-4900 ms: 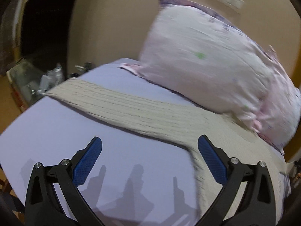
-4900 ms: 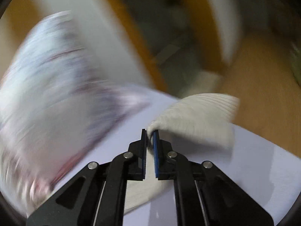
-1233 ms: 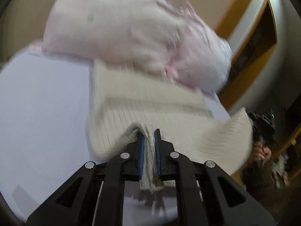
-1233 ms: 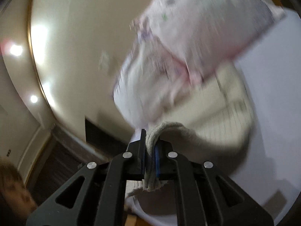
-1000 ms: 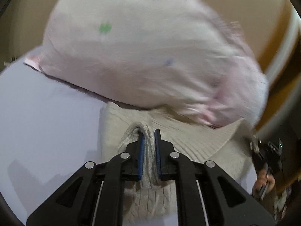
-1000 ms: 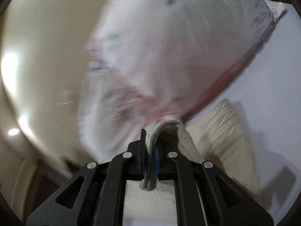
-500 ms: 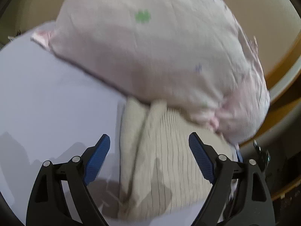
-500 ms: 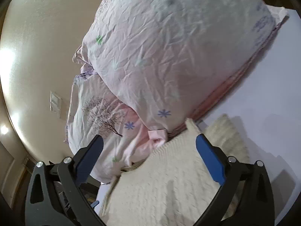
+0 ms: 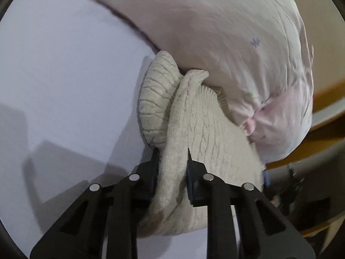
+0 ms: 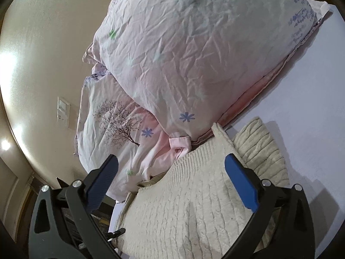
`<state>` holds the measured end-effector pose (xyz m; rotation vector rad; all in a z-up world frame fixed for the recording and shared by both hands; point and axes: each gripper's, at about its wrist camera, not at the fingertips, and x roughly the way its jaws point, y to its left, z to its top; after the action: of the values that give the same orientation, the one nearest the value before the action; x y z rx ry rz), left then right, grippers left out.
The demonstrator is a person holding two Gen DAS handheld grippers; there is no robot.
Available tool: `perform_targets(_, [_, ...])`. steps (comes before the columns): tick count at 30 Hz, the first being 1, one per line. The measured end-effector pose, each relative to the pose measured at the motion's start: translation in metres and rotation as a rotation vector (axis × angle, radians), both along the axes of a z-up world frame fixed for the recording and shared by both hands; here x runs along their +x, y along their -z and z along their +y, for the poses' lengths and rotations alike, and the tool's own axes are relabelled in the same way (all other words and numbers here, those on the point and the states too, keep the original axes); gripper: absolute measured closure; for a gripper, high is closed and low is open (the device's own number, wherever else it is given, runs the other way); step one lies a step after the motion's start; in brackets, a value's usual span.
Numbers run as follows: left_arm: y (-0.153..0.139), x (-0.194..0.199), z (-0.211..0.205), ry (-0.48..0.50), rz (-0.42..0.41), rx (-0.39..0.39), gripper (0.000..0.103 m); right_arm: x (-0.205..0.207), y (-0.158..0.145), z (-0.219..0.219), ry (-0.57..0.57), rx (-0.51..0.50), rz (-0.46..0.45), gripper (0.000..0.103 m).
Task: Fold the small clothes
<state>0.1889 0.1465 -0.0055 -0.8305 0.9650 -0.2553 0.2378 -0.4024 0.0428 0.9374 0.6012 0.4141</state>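
Having let go moments ago, the left gripper (image 9: 172, 161) has just been closing and now pinches a fresh ridge of the cream knit sweater (image 9: 200, 142) beside the pillow (image 9: 226, 32), while the right gripper (image 10: 172, 179) gapes wide and empty, so another fold looks to be starting

A pale lilac bed (image 9: 64, 69); on it, a cream knit garment (image 10: 194, 205) touching floral pillows (image 10: 194, 54).

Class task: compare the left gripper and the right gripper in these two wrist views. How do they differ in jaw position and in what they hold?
The left gripper has just been closing, and its jaws now pinch a fold of the cream knit garment; the right gripper stands wide open and holds nothing. The left gripper's blue pads are almost hidden by the knit; the right gripper's pads show fully. Both are black with blue pads and face the floral pillow.
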Motion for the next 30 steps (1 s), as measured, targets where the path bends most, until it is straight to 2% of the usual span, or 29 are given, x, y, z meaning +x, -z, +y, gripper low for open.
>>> perform_targets(1, [0.001, 0.0, 0.001, -0.007, 0.003, -0.025, 0.084, -0.001, -0.002, -0.002, -0.003, -0.002, -0.006, 0.004])
perform_targets(2, [0.0, 0.0, 0.002, -0.014, 0.001, -0.084, 0.085, -0.002, -0.005, -0.004, -0.001, -0.011, -0.017, 0.004])
perform_targets(4, [-0.01, -0.001, 0.0, -0.008, -0.037, -0.169, 0.086, -0.005, -0.011, -0.01, 0.005, -0.025, -0.038, 0.004])
perform_targets(7, [-0.055, 0.004, -0.034, 0.056, -0.149, -0.145, 0.087, -0.009, -0.018, -0.018, 0.015, -0.006, -0.071, 0.004])
perform_targets(9, [-0.095, 0.013, -0.083, 0.159, -0.245, -0.122, 0.087, -0.011, -0.023, -0.023, 0.023, -0.01, -0.083, 0.004])
perform_targets(11, [-0.119, 0.022, -0.142, 0.284, -0.308, -0.106, 0.087, -0.015, -0.03, -0.028, 0.049, -0.06, -0.097, 0.004])
perform_targets(14, [-0.12, 0.031, -0.229, 0.452, -0.321, -0.079, 0.086, -0.019, -0.036, -0.039, 0.088, -0.128, -0.1, 0.004])
perform_targets(17, [-0.099, 0.038, -0.319, 0.663, -0.26, -0.045, 0.085, -0.016, -0.033, -0.053, 0.098, -0.139, -0.062, 0.004])
perform_targets(19, [-0.098, 0.035, -0.336, 0.716, -0.291, -0.093, 0.085, -0.012, -0.028, -0.061, 0.076, -0.125, -0.017, 0.004])
perform_targets(21, [-0.11, 0.029, -0.327, 0.69, -0.363, -0.154, 0.081, -0.006, -0.02, -0.065, 0.031, -0.105, 0.04, 0.002])
perform_targets(22, [-0.116, 0.026, -0.314, 0.663, -0.402, -0.149, 0.077, -0.002, -0.016, -0.064, 0.005, -0.097, 0.07, 0.002])
perform_targets(24, [-0.126, 0.018, -0.282, 0.541, -0.46, -0.042, 0.039, 0.009, -0.003, -0.059, -0.062, -0.106, 0.188, 0.002])
perform_targets(25, [-0.125, 0.014, -0.256, 0.448, -0.452, 0.062, 0.033, 0.014, 0.004, -0.054, -0.084, -0.128, 0.25, 0.002])
perform_targets(27, [-0.111, 0.02, -0.233, 0.365, -0.376, 0.19, 0.031, 0.024, 0.02, -0.042, -0.126, -0.179, 0.372, 0.002])
perform_targets(28, [-0.098, 0.027, -0.223, 0.334, -0.305, 0.229, 0.031, 0.026, 0.024, -0.039, -0.138, -0.185, 0.39, 0.002])
perform_targets(30, [-0.073, 0.035, -0.21, 0.317, -0.175, 0.229, 0.03, 0.026, 0.025, -0.03, -0.163, -0.23, 0.394, 0.002])
